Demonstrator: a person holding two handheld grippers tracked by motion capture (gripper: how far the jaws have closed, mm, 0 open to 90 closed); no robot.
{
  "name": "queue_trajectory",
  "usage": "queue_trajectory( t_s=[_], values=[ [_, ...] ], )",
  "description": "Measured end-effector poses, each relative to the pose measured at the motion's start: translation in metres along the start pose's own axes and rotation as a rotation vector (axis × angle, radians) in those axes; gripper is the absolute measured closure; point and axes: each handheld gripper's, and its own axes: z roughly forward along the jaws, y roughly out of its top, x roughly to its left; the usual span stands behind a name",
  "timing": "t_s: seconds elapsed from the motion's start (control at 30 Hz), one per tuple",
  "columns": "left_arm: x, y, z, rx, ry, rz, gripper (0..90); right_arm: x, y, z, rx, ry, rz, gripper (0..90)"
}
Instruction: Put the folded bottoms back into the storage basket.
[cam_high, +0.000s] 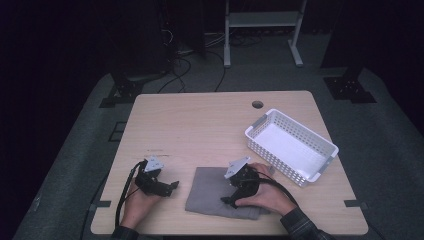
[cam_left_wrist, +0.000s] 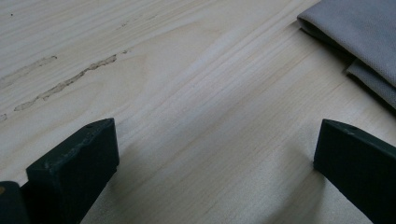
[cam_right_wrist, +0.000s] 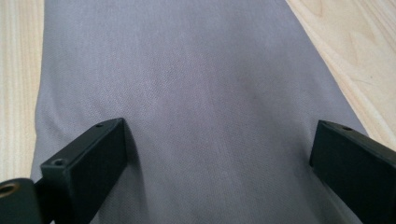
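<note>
A folded grey cloth (cam_high: 212, 195) lies flat near the front edge of the light wooden table (cam_high: 200, 125). My right gripper (cam_high: 230, 200) hovers low over the cloth, pointing down at it. In the right gripper view its jaws (cam_right_wrist: 219, 140) stand wide apart above the smooth fabric (cam_right_wrist: 187, 70), pinching nothing. My left gripper (cam_high: 172, 187) rests just left of the cloth, held in a hand. Its jaws (cam_left_wrist: 215, 140) are open over bare wood, and the cloth's folded edge (cam_left_wrist: 359, 32) lies at the upper right of the left gripper view.
A white perforated basket (cam_high: 280, 162) stands slanted at the right of the table, close behind the right hand. A round cable hole (cam_high: 257, 104) sits near the far edge. Scuff marks (cam_left_wrist: 70, 79) streak the wood ahead of the left gripper.
</note>
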Motion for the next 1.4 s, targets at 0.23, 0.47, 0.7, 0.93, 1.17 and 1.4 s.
queue_trajectory(
  t_s=[0.23, 0.47, 0.7, 0.93, 1.17, 1.4],
  values=[
    [0.0, 0.0, 0.0, 0.001, 0.0, 0.001, 0.0, 0.0, 0.0, -0.001, -0.005, -0.004, 0.004, 13.7],
    [0.0, 0.0, 0.0, 0.0, 0.0, 0.0, 0.0, 0.002, 0.0, -0.005, 0.002, 0.038, 0.025, 37.1],
    [0.0, 0.0, 0.0, 0.0, 0.0, 0.001, 0.0, 0.004, 0.002, -0.007, 0.003, 0.041, 0.03, 53.7],
    [0.0, 0.0, 0.0, 0.0, 0.0, 0.0, 0.0, 0.008, 0.001, -0.009, -0.025, 0.026, 0.064, 69.1],
    [0.0, 0.0, 0.0, 0.0, 0.0, 0.0, 0.0, 0.002, 0.003, -0.015, -0.038, 0.071, 0.109, 69.6],
    [0.0, 0.0, 0.0, 0.0, 0.0, -0.001, 0.0, -0.001, 0.006, -0.025, -0.054, 0.078, 0.106, 69.8]
  ],
)
